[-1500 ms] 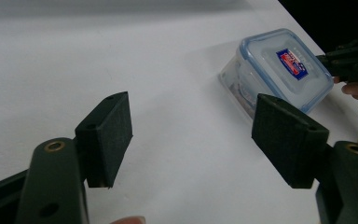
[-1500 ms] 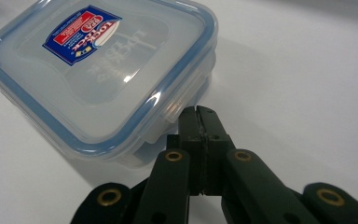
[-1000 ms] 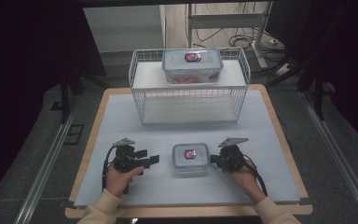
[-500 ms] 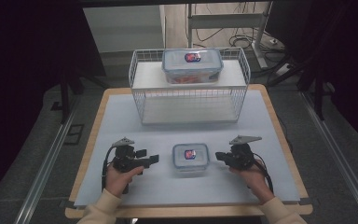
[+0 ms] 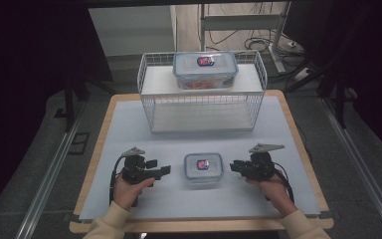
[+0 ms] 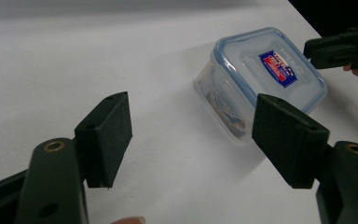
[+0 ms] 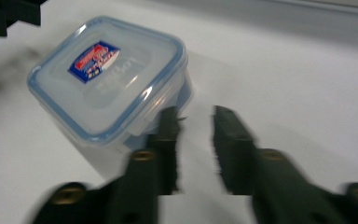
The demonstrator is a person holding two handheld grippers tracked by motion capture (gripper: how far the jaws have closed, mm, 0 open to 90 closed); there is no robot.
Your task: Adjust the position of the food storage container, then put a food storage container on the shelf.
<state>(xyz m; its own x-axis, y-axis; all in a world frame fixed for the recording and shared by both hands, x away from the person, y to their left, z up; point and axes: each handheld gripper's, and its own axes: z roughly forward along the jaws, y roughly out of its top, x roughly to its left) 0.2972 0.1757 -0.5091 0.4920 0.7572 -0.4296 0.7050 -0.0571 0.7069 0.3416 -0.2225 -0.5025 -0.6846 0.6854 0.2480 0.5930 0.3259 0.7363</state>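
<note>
Near the front edge of the table (image 5: 129, 129), midway between its front corners: a small container (image 5: 203, 168), lid down and sealed by a blue rim, red-and-blue label facing up. Stands flat and free, touched by neither tool, probably set there to be taken from both sides. Through the clear wall, something brownish and flat inside, too blurred to name. Toward the left edge, the left tool (image 5: 161, 171), lying low and pointed at the container's left side, jaws spread wide with nothing but bare table between them; from the left gripper view, the container (image 6: 265, 79) well ahead of the pads (image 6: 109, 130) and off to one side, so no grip possible from there. Toward the right edge, the right tool (image 5: 235, 167), aimed at the container's right side, jaws just parted a moderate way and holding nothing; from the right gripper view, one fingertip just beside the container (image 7: 107, 79) wall, the gap itself empty. At the far edge, a white wire rack (image 5: 149, 107) with a flat shelf on top, carrying a larger container (image 5: 205, 69) of the same make, lid on, orange-red contents showing through the side. Beneath the shelf, nothing but wire and table, perhaps room meant for the small container.
</note>
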